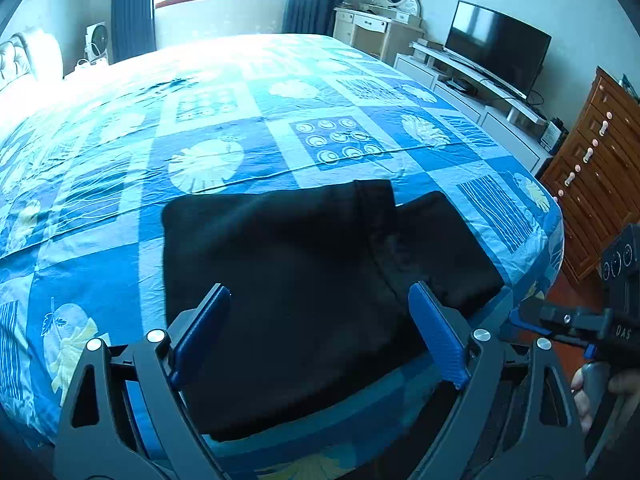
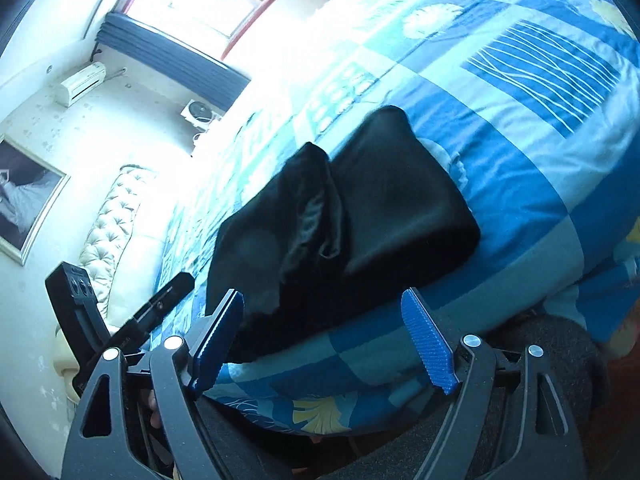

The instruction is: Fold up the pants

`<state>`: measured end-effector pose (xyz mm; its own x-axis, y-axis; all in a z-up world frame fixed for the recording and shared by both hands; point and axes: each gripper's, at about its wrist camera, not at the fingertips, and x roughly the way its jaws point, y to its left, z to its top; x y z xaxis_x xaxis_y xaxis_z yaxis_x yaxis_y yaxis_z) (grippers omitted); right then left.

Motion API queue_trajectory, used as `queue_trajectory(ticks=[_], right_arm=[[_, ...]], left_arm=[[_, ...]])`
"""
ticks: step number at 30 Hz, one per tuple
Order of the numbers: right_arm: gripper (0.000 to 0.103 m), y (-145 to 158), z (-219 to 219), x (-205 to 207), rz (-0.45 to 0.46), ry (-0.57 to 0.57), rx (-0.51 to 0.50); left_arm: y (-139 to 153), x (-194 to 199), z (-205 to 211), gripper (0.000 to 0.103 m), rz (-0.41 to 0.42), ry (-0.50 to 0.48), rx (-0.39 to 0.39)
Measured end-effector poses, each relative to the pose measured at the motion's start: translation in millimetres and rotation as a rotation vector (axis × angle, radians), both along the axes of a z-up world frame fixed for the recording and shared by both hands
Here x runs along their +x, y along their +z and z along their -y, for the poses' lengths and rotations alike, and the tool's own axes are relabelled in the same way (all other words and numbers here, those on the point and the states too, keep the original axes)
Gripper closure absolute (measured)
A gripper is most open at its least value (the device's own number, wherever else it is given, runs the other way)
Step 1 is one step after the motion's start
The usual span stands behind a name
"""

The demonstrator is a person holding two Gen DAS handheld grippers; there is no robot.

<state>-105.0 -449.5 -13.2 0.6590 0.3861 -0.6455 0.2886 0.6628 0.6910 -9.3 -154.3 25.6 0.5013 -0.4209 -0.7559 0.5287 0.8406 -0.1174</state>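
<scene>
- The pants (image 1: 304, 276), black and already folded into a compact block, are lying near the foot edge of the bed (image 1: 280, 92), long axis running along that edge.
- The left gripper (image 1: 320, 332) is being held directly over the near part of the pants, fingers (image 1: 438, 340) spread wide, nothing gripped.
- The right gripper (image 2: 324, 340) is being held off the bed edge, likewise open and empty; the pants lie ahead and slightly left.
- The left is judged nearer.
- A patterned blue quilt is covering the bed; a television (image 1: 496, 46) and wooden drawers (image 1: 592, 168) are standing to the right.

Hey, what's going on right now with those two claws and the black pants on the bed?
Left gripper open, empty. Right gripper open, empty. Black pants lie folded on the blue bedspread near its edge, one layer overlapping. Nothing in the way.
</scene>
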Motion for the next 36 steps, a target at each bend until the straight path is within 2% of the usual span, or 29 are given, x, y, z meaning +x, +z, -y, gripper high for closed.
queue_trajectory(ticks=[3,5,9,13,16,17,18,19,20,21,22,24,30,33,36], right_arm=[[0.023,-1.4,5.1,29.6,0.039,0.063,0.031],[0.023,-12.7,8.3,54.6,0.020,0.111,0.060],[0.023,-36.3,14.1,94.8,-0.055,0.135,0.055],[0.023,-47.1,4.0,112.9,-0.072,0.188,0.081],[0.024,-53.6,-15.3,122.6,-0.091,0.290,0.090],[0.026,-55.0,-21.9,124.8,-0.101,0.307,0.065],[0.039,-55.6,-27.4,125.9,-0.111,0.312,0.035],[0.057,-56.6,-30.6,126.7,-0.126,0.312,0.022],[0.064,-58.1,-32.8,128.3,-0.142,0.311,0.015],[0.080,-58.1,-34.9,130.4,-0.151,0.315,-0.001],[0.084,-54.7,-36.8,130.0,-0.146,0.318,-0.025],[0.087,-40.2,-39.0,128.2,-0.106,0.317,-0.052],[0.089,30.6,-18.4,102.3,0.070,0.258,-0.163],[0.089,42.9,2.7,86.7,0.077,0.222,-0.224],[0.089,26.5,27.6,77.7,0.017,0.170,-0.246]], left_arm=[[-3.0,10.8,-34.4,0.012,-0.008,0.068,0.009],[-11.4,20.4,-55.1,0.012,-0.037,0.125,0.027],[-25.7,30.8,-93.4,0.012,-0.105,0.227,-0.002],[-35.4,30.4,-113.3,0.012,-0.129,0.255,0.003],[-44.3,30.5,-122.2,0.012,-0.158,0.266,-0.002],[-47.7,32.1,-123.3,0.012,-0.173,0.265,-0.001],[-50.4,33.2,-124.3,0.012,-0.188,0.260,-0.002],[-52.3,33.0,-125.0,0.012,-0.194,0.258,-0.003],[-54.0,32.9,-125.6,0.012,-0.194,0.261,-0.001],[-55.0,32.7,-125.5,0.012,-0.194,0.263,0.003],[-55.8,32.5,-125.5,0.012,-0.197,0.261,0.004],[-55.8,31.4,-126.0,0.012,-0.201,0.258,0.000],[-50.9,31.4,-122.4,0.012,-0.205,0.244,-0.036],[-50.3,33.5,-114.4,0.012,-0.215,0.236,-0.053],[-52.0,33.3,-102.1,0.012,-0.224,0.217,-0.059]])
